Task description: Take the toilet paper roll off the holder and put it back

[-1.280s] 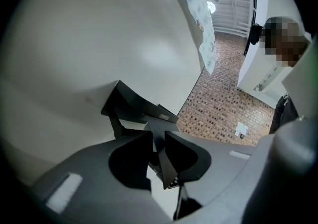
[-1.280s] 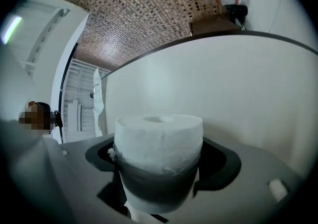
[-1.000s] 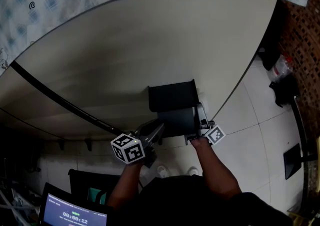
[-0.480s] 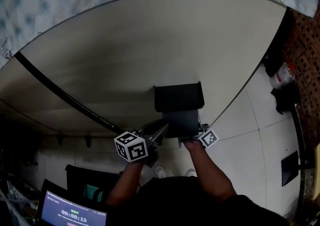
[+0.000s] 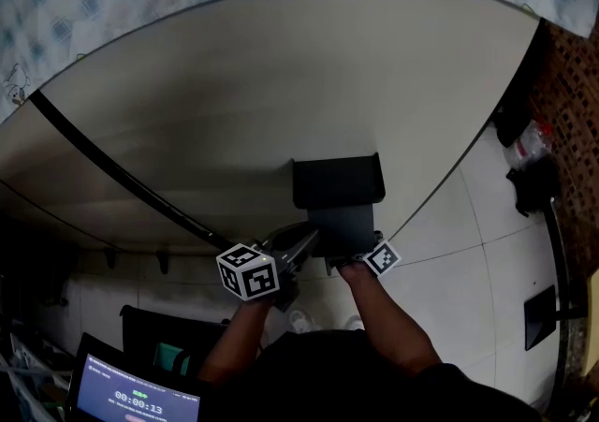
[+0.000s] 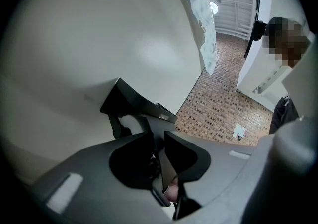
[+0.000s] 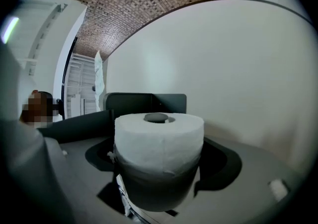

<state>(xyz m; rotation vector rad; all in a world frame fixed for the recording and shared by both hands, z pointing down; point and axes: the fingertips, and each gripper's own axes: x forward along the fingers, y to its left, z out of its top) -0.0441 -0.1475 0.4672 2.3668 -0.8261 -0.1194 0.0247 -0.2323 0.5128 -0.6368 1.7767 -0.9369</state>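
Our right tongs (image 7: 159, 161) clasp the toilet paper roll (image 7: 159, 138), holder (image 7: 144, 103) at twelve o'clock (its peg (image 7: 156, 117) seemingly in the core); left tongs (image 6: 158, 141) narrow. We judge lift-off and return both remain.

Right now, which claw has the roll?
The right claw: the toilet paper roll fills the gap between its jaws. The left claw has no roll, jaws nearly together.
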